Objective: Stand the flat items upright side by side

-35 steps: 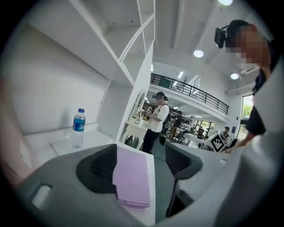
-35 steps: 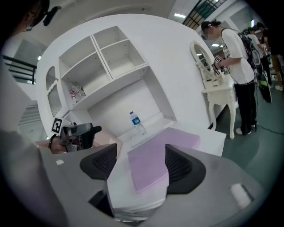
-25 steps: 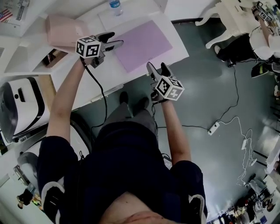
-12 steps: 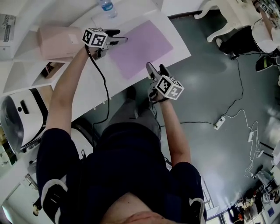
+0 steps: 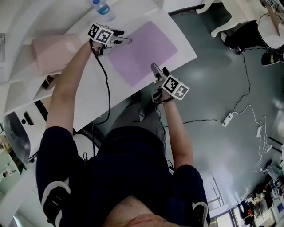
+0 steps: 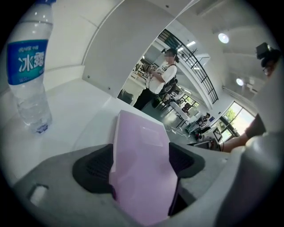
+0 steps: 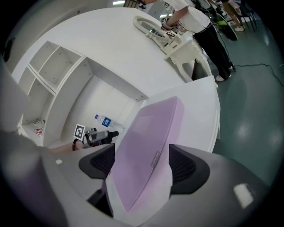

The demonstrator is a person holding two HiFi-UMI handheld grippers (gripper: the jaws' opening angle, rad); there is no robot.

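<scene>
White desktop (image 5: pixel 88 102) bore the purple flat item (image 5: pixel 142 51), lying flat toward its right end with one side close to the near rim. At the item's far-left corner the left gripper (image 5: pixel 125 41) had its tongs apart, just widened further, the slab lined up in the gap and no pad plainly pressing it. At the near-right side the right gripper (image 5: pixel 159 68) likewise stood spread around the edge, unclamped. A shallow bite could probably let the slab pivot or slide while tipping up, and the drop to the floor lay just beside it. A water bottle (image 5: pixel 103 9) beyond the left gripper stood near enough to be knocked; a pink box (image 5: pixel 51 51) sat further left.
</scene>
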